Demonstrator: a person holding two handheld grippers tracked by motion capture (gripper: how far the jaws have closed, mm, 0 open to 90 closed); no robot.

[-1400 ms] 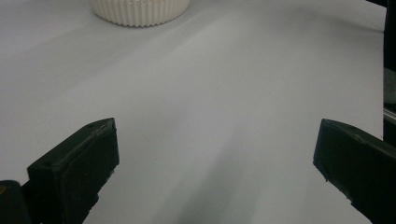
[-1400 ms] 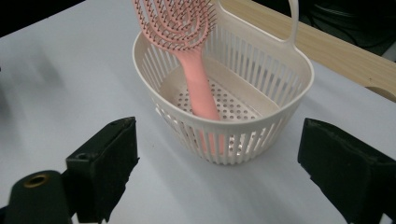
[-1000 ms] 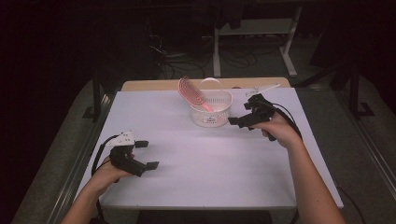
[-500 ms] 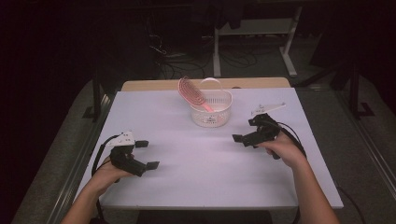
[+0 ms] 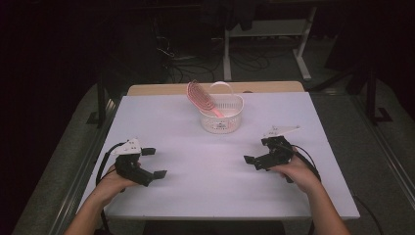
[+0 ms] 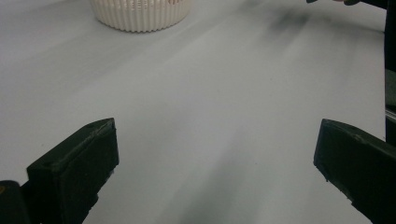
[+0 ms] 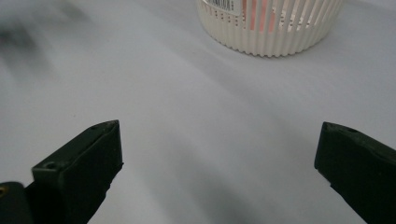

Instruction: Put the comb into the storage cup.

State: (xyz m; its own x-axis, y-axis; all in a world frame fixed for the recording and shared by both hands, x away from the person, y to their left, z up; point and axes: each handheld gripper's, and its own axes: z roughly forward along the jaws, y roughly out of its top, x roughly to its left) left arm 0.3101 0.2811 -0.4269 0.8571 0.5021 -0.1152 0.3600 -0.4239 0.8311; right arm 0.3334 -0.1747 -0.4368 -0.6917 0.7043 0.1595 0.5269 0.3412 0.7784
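A white slatted basket (image 5: 221, 115) stands on the far middle of the white table (image 5: 205, 196), with a pink hairbrush (image 5: 201, 98) leaning out of it to the left. The basket's ribbed wall (image 6: 140, 14) appears at the top of the left gripper view and also in the right gripper view as the basket (image 7: 275, 25), pink showing through the slats. My left gripper (image 5: 154, 163) rests low at the near left, open and empty. My right gripper (image 5: 256, 152) sits at the near right, open, nothing between its jaws.
A tan board (image 5: 215, 88) lies past the table's far edge. Beyond it stand dark cables and a white metal frame (image 5: 264, 34) on the floor. Bare tabletop stretches between the two grippers and the basket.
My right gripper has drawn back from beside the basket toward the near right of the table. The left gripper has stayed put.
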